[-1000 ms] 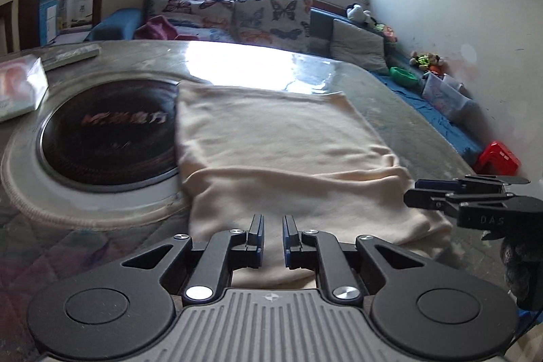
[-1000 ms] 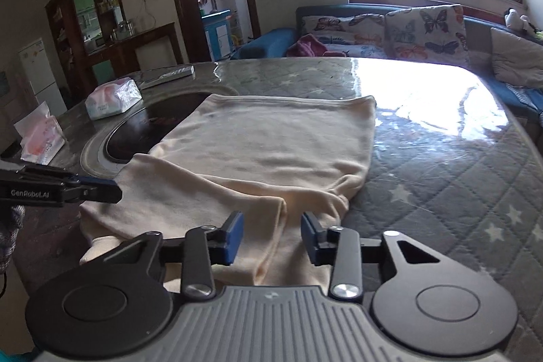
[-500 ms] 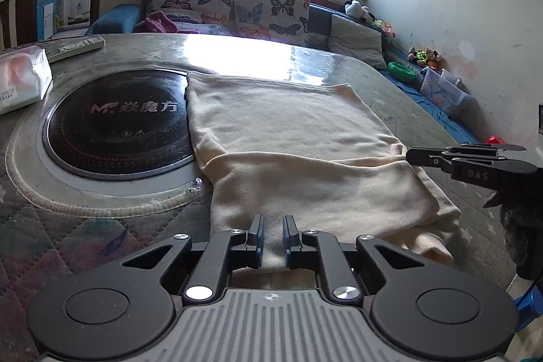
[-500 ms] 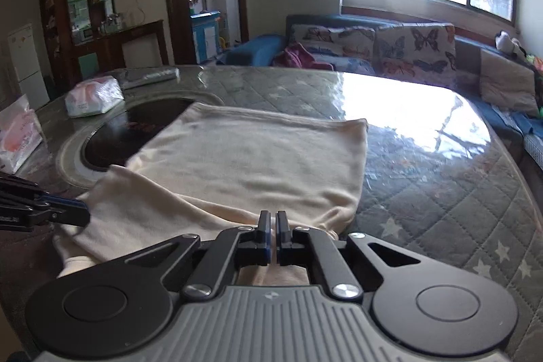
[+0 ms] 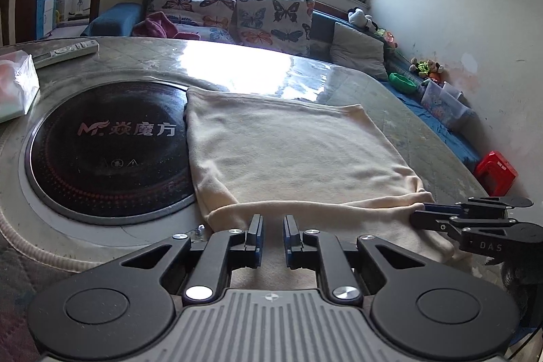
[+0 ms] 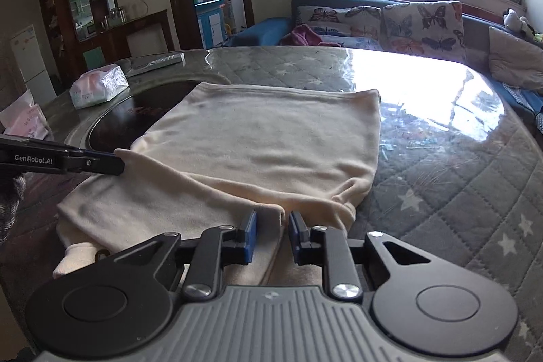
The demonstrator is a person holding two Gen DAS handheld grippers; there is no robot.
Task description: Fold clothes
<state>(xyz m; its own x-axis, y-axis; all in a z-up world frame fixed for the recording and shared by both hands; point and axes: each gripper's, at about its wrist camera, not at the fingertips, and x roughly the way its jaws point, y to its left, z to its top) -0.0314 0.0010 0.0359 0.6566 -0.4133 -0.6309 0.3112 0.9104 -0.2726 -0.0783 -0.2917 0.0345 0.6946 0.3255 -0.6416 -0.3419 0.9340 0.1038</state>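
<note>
The cream garment [image 5: 288, 151] lies flat on the table [image 6: 441, 165], right of the hotplate [image 5: 108, 151], its near edge doubled over. Left gripper [image 5: 271, 234] and right gripper [image 6: 271, 234] stand slightly open around that fold, gripping nothing. Further folds seem left

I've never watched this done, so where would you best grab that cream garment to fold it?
Grip the cream garment at its raised near fold edge, coming low from the near table side; that doubled lip stands up, while the rest lies flat.
</note>
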